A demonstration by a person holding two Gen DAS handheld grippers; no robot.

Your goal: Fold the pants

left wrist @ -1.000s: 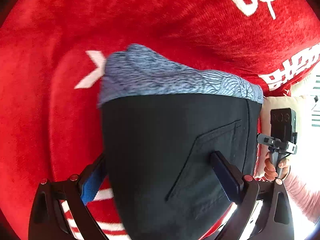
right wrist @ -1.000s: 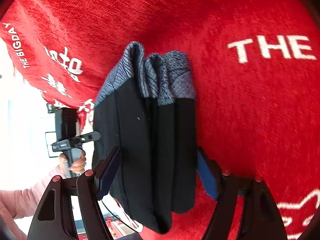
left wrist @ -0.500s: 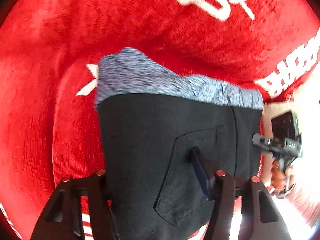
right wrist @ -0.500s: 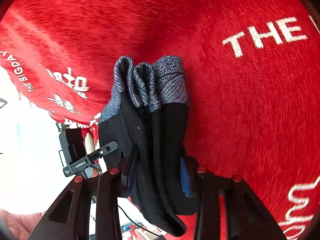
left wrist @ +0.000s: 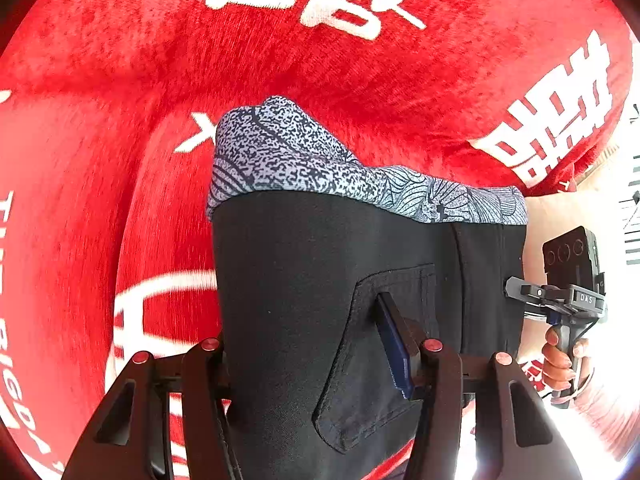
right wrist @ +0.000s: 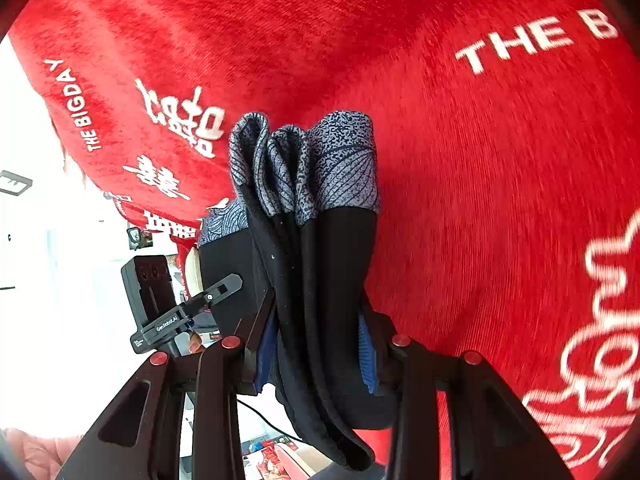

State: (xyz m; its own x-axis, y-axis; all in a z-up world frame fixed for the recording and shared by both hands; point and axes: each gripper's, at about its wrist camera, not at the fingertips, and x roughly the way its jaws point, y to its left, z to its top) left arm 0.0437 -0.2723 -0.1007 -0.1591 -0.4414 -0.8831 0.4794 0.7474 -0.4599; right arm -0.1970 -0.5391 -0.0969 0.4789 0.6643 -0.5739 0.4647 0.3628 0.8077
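The black pants [left wrist: 320, 280], with a patterned grey waistband [right wrist: 304, 160], are held up above the red plush cloth [left wrist: 360, 92] covering the counter, the left claw [left wrist: 316, 344] clenched on the pocket side and the right claw [right wrist: 316, 340] clenched on the bunched layers. A carrying or laying-down step seems in hand; next, the bundle would need lowering flat onto the white-lettered cloth. A bright, washed-out room is glimpsed past its edge.

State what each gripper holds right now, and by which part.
Both hold the black pants. The left gripper clamps the flat panel at the back pocket; the right gripper clamps the bunched black layers below the patterned band.
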